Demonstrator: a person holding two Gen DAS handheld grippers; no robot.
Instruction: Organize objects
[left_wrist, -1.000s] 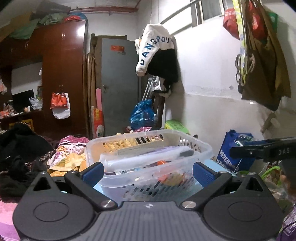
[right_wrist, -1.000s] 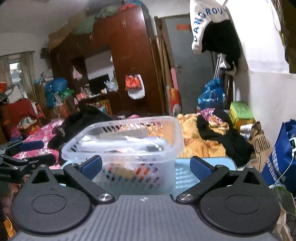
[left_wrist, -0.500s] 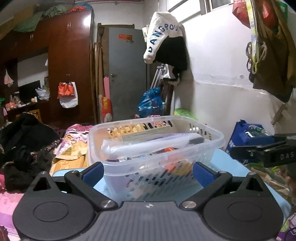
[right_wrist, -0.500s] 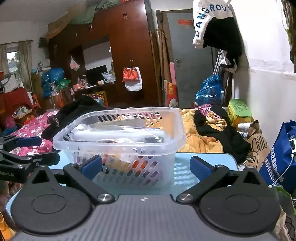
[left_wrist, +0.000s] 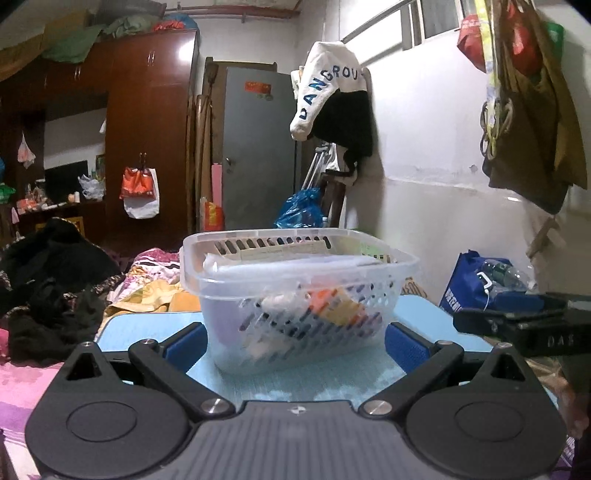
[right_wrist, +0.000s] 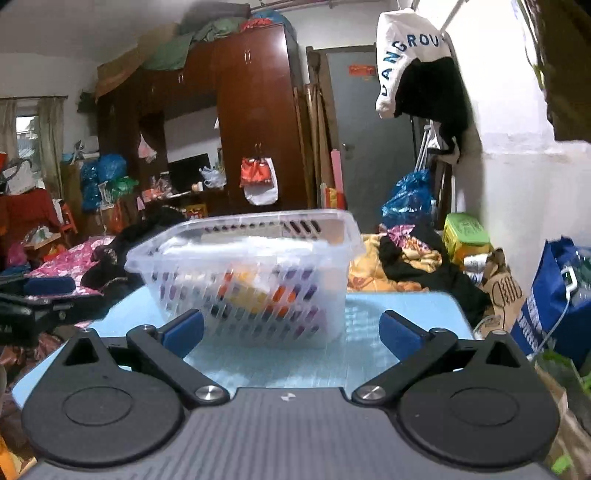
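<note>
Both my claws, left (left_wrist: 293, 341) and right (right_wrist: 291, 334), gape wide, empty, before the clear slotted plastic basket (left_wrist: 295, 291) on the light-blue desk (left_wrist: 314, 380).

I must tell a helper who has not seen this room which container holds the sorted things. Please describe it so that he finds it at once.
Find the light blue table in front of the cluttered bed. On it stands one clear plastic basket with slotted sides, holding colourful packets and a long white wrapped item. It is the only thing on the table and the only see-through container nearby.

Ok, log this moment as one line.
left gripper: open, empty | right gripper: open, empty | basket: filled, on blue table | phase: unclear
</note>
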